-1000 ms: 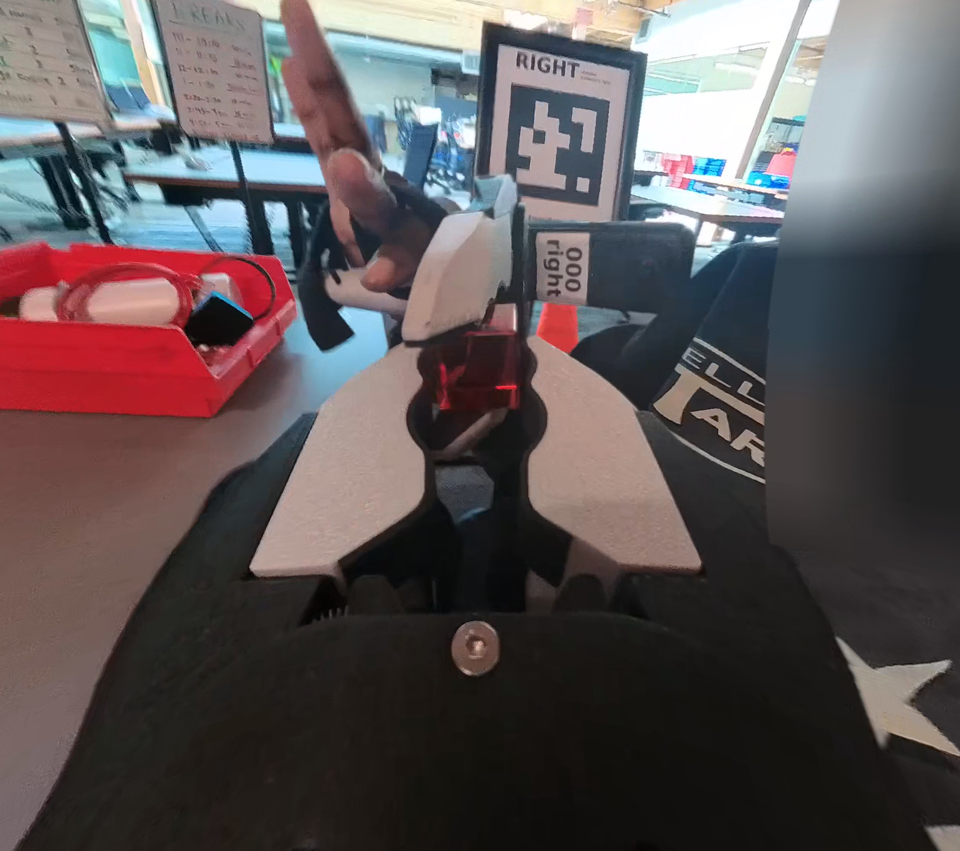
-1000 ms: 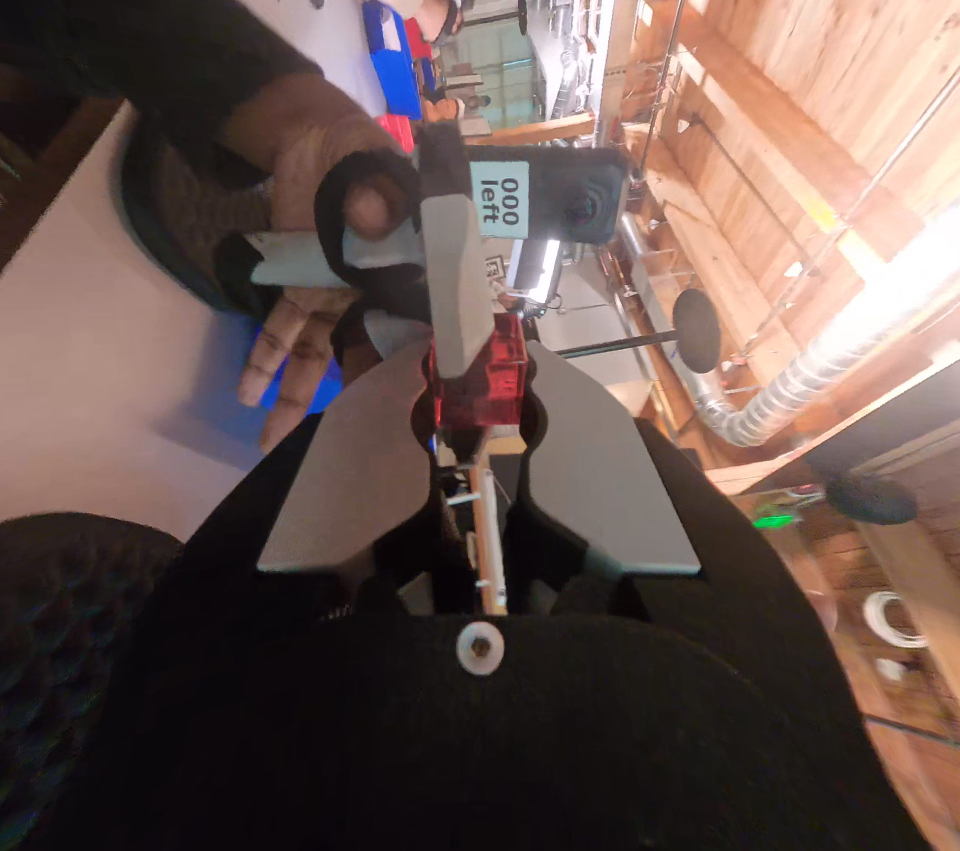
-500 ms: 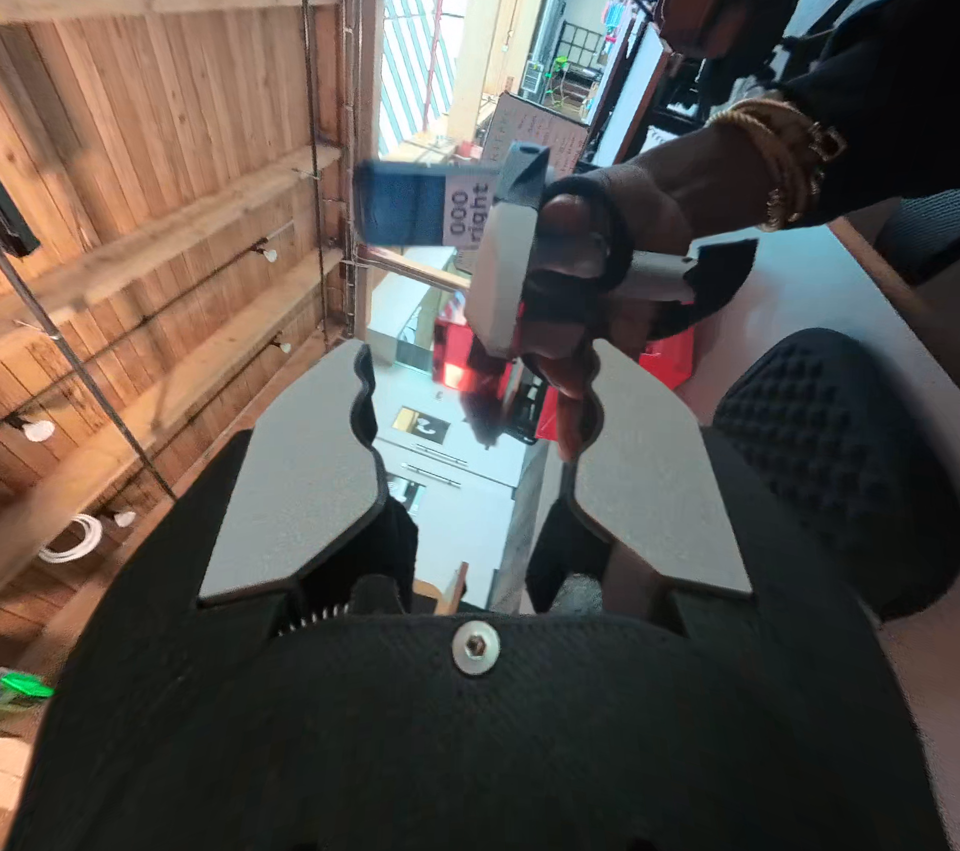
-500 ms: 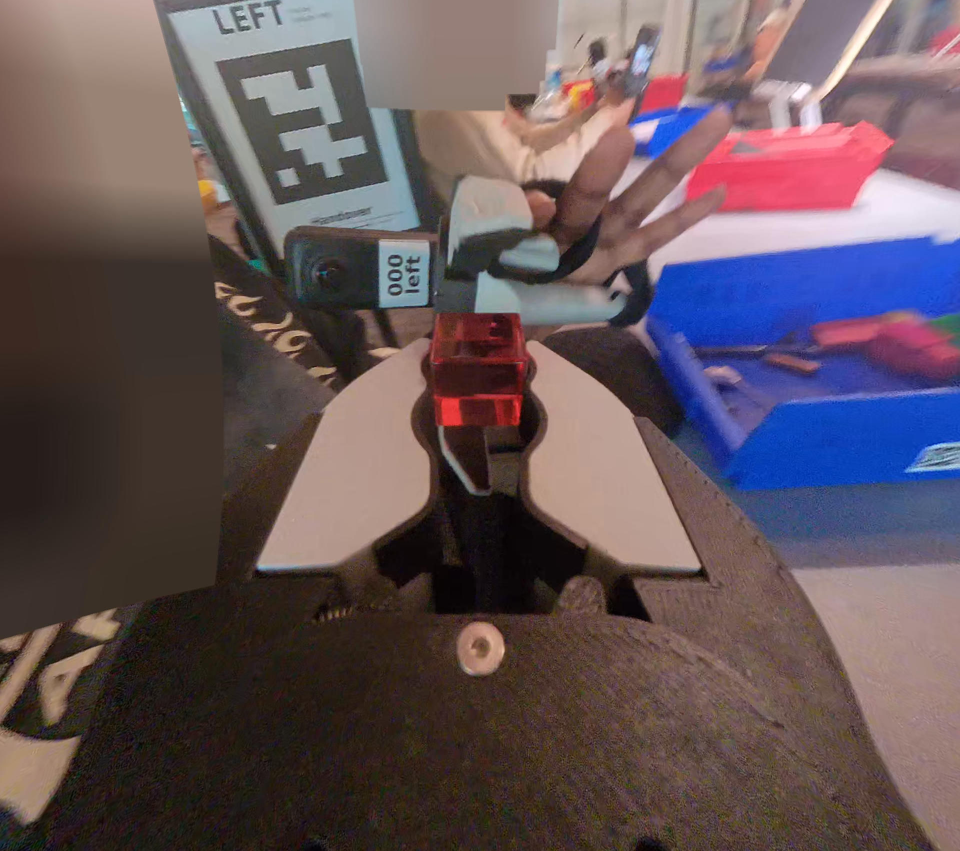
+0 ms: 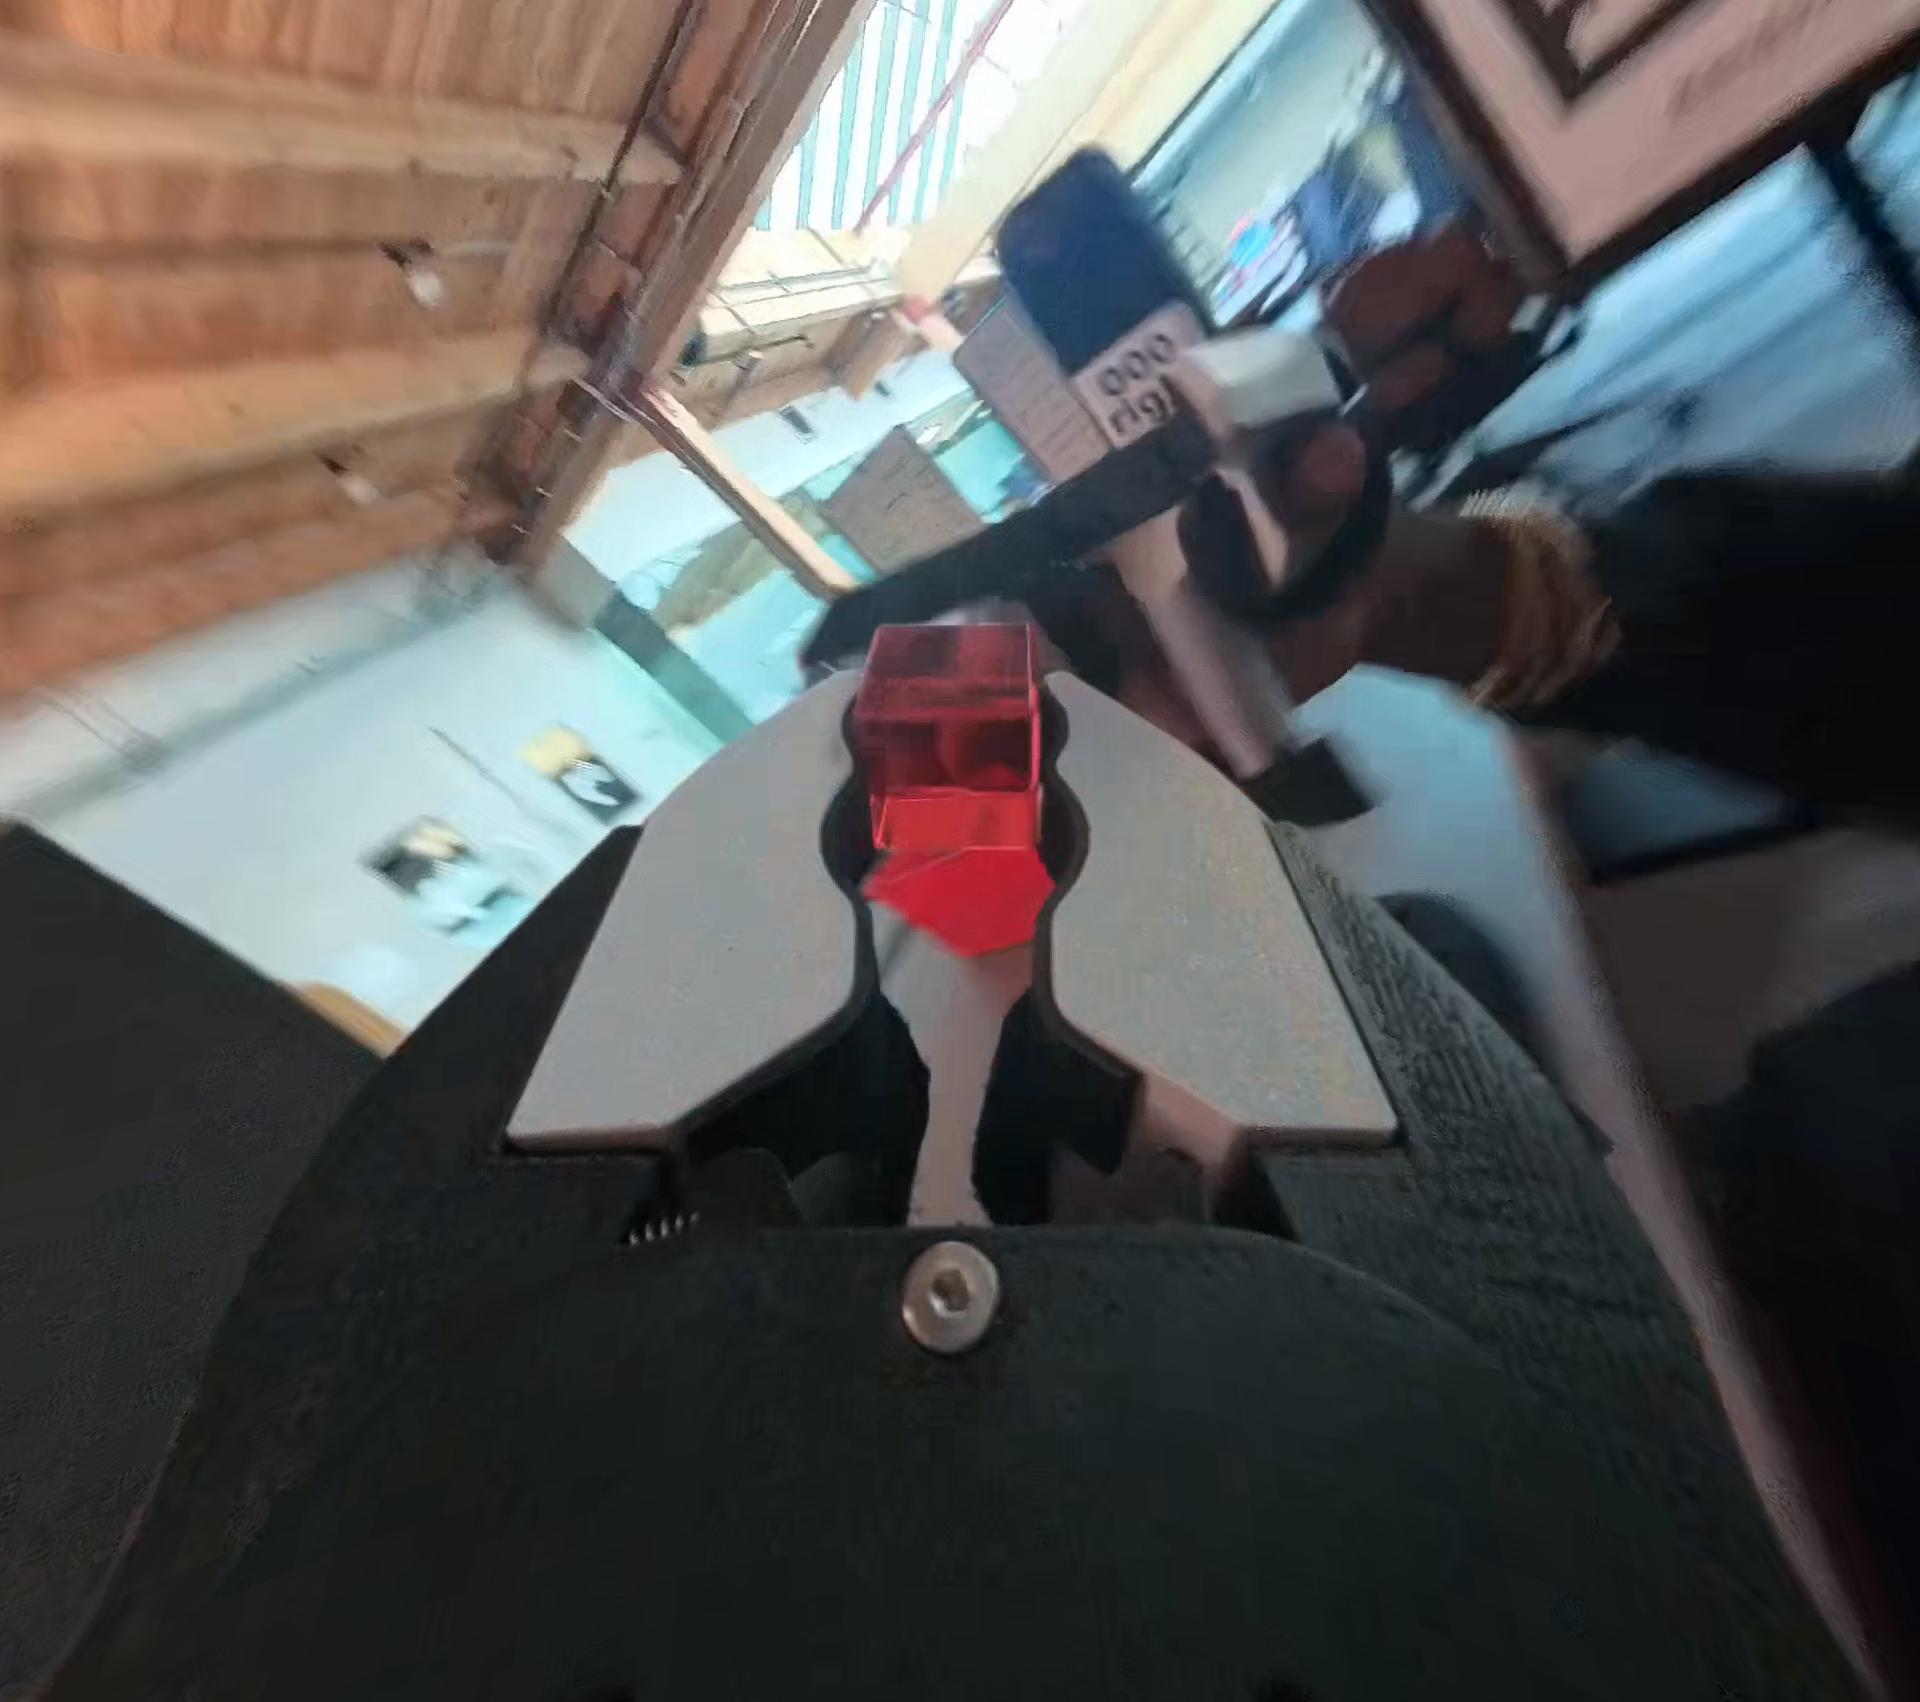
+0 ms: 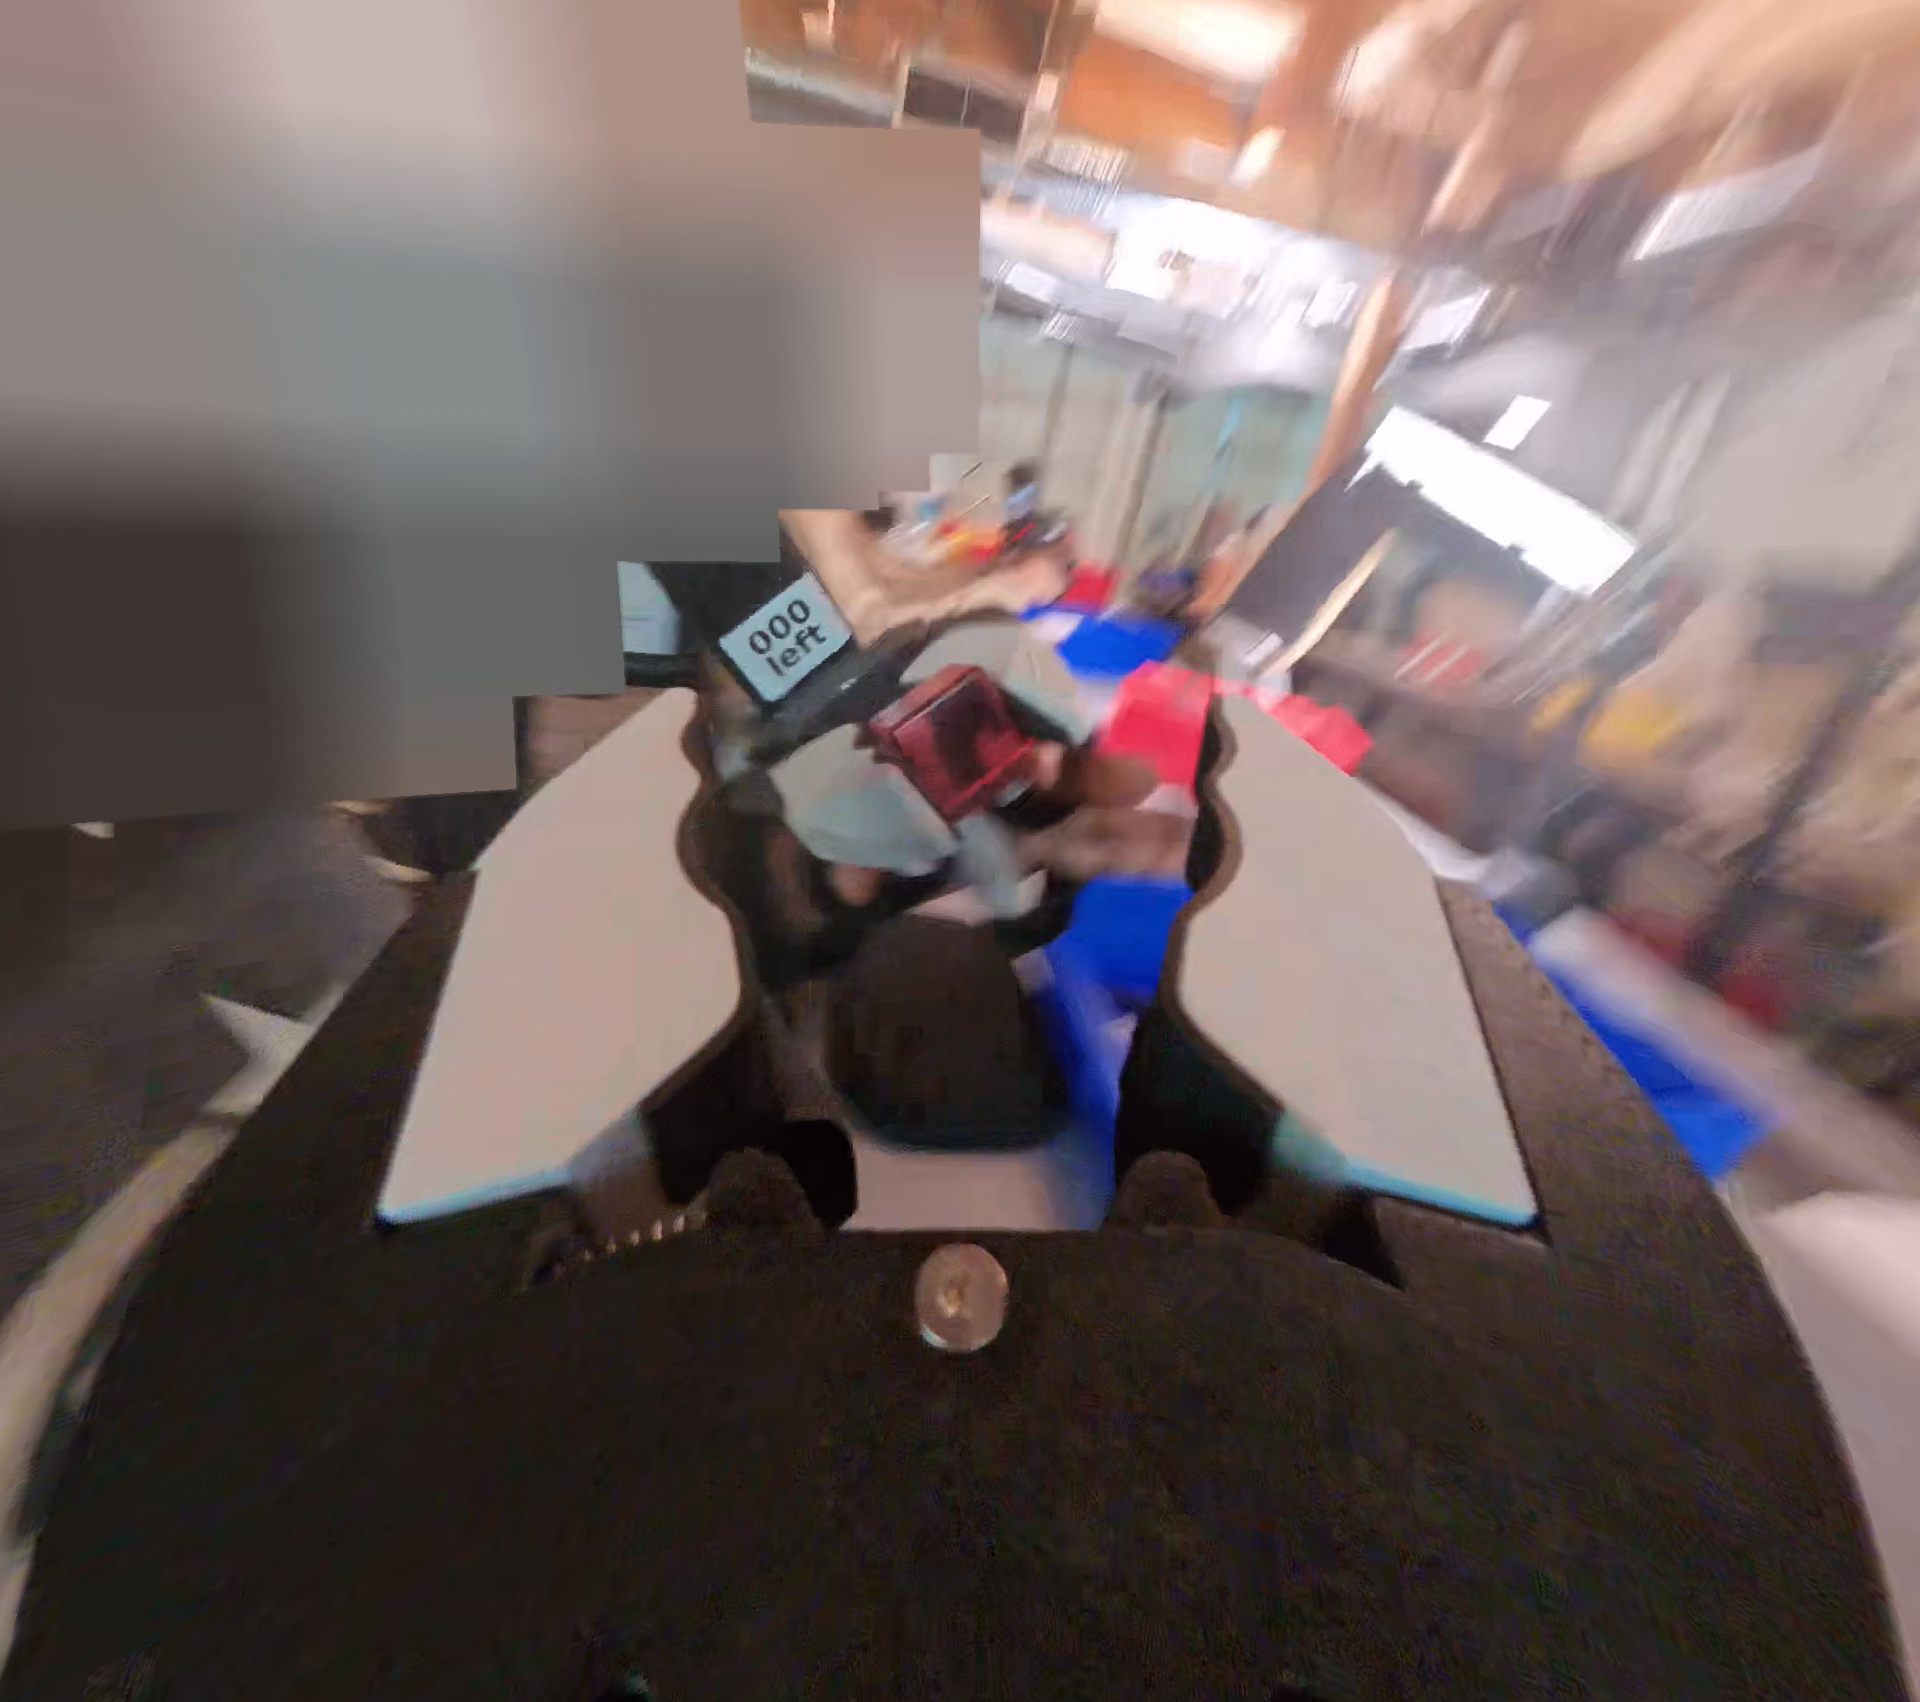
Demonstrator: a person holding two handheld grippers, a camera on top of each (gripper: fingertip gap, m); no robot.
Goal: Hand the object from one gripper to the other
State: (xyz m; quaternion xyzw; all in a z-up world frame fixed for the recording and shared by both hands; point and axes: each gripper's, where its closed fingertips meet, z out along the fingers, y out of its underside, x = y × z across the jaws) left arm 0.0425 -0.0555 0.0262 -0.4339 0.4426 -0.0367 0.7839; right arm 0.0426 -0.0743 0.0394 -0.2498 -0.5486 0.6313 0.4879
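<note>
In the left wrist view, a clear red cube is clamped between the tips of the left gripper, whose grey fingers are drawn in narrowly against its sides. The right gripper is seen farther off to the upper right, blurred, carried by a hand in a dark sleeve; it is apart from the cube. A wooden ceiling fills the upper left.

In the right wrist view, the right gripper is spread wide, with nothing held between its fingers. Beyond the gap, the red cube is seen gripped at the tip of the left gripper. Blurred red and blue bins are seen behind.
</note>
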